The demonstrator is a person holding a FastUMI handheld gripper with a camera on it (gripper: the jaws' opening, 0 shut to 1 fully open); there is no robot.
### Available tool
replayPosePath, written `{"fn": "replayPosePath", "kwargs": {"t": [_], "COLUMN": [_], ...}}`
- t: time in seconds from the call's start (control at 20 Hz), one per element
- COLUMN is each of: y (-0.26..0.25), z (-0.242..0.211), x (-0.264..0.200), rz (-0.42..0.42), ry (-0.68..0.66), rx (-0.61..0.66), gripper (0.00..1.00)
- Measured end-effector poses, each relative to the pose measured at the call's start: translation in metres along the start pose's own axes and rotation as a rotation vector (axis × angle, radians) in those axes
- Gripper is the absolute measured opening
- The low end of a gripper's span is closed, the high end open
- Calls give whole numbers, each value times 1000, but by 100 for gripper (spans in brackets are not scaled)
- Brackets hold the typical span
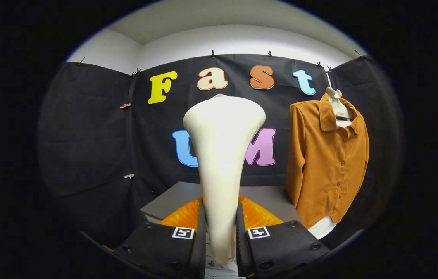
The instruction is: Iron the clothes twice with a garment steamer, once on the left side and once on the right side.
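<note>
The tongs [221, 232] are clamped on the narrow handle of a cream garment steamer [223, 147], which stands upright between both fingers. Beyond them lies a grey worktop [269, 197]. To the right hangs a brown buttoned shirt [327, 162] on a white hanger.

Camera on hand-held gripper [221, 228], facing forward

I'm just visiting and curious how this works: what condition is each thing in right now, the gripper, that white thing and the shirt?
gripper: shut on the garment steamer, both fingers pressing its handle.
garment steamer: held upright between the fingers, its wide head up, apart from the shirt.
orange shirt: hanging on a white form, buttoned up, beyond the fingers to one side.
grey table: standing beyond the fingers, below the shirt.
</note>
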State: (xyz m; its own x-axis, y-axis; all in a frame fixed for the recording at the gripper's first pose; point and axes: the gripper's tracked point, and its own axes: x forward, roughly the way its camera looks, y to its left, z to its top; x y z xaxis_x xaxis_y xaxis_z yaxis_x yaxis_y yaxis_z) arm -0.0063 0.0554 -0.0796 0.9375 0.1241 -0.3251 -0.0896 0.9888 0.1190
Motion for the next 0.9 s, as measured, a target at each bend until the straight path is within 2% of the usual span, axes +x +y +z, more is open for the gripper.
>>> {"fn": "replayPosePath", "kwargs": {"t": [0.9], "y": [-8], "z": [14], "x": [-7], "rz": [-54], "ry": [-46], "rx": [-19], "gripper": [35]}}
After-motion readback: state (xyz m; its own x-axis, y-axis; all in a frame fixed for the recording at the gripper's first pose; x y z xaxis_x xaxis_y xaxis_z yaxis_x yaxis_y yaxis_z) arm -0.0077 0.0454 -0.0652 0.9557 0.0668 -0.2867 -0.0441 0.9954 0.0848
